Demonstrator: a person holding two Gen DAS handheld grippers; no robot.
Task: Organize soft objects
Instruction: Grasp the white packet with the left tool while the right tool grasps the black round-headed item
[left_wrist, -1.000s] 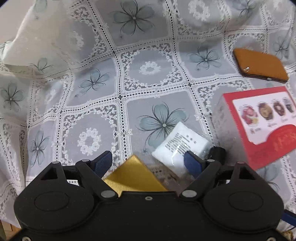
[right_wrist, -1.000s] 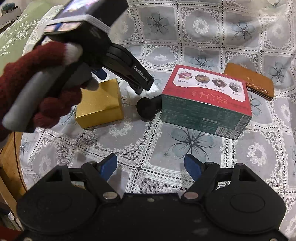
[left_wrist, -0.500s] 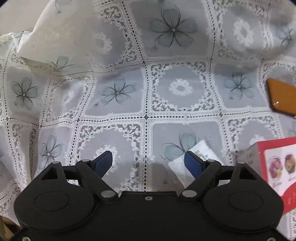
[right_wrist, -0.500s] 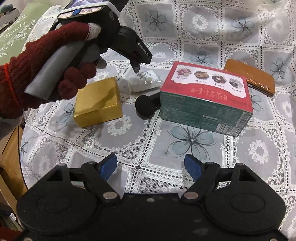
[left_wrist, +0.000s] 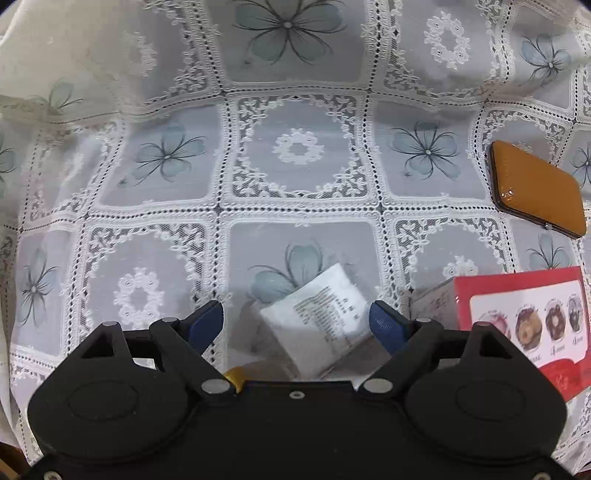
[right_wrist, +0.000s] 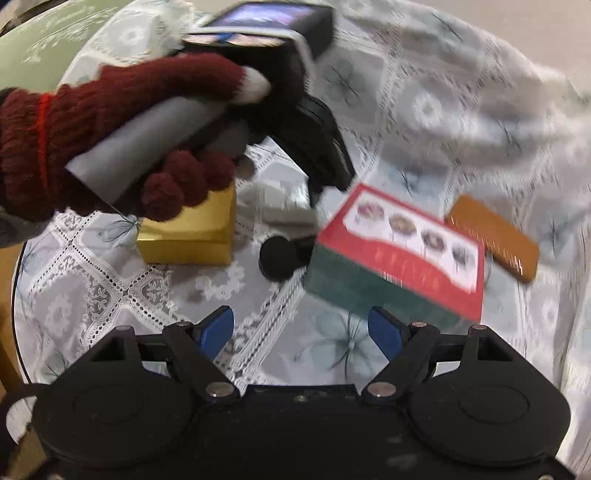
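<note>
1. Left wrist view: my left gripper (left_wrist: 295, 323) stands wide open and empty. The white soft packet (left_wrist: 317, 317) lies on the lace tablecloth (left_wrist: 295, 155) at lower centre, between my fingertips but not gripped. The red box (left_wrist: 517, 325) sits closed at lower right, contents unseen.

2. Right wrist view, blurred: my right gripper (right_wrist: 301, 328) is wide open, holding nothing. The packet rests mid-frame between the gold box (right_wrist: 195, 232) and the red box. Judgement: nothing sorted yet; grasp and placement remain.
</note>
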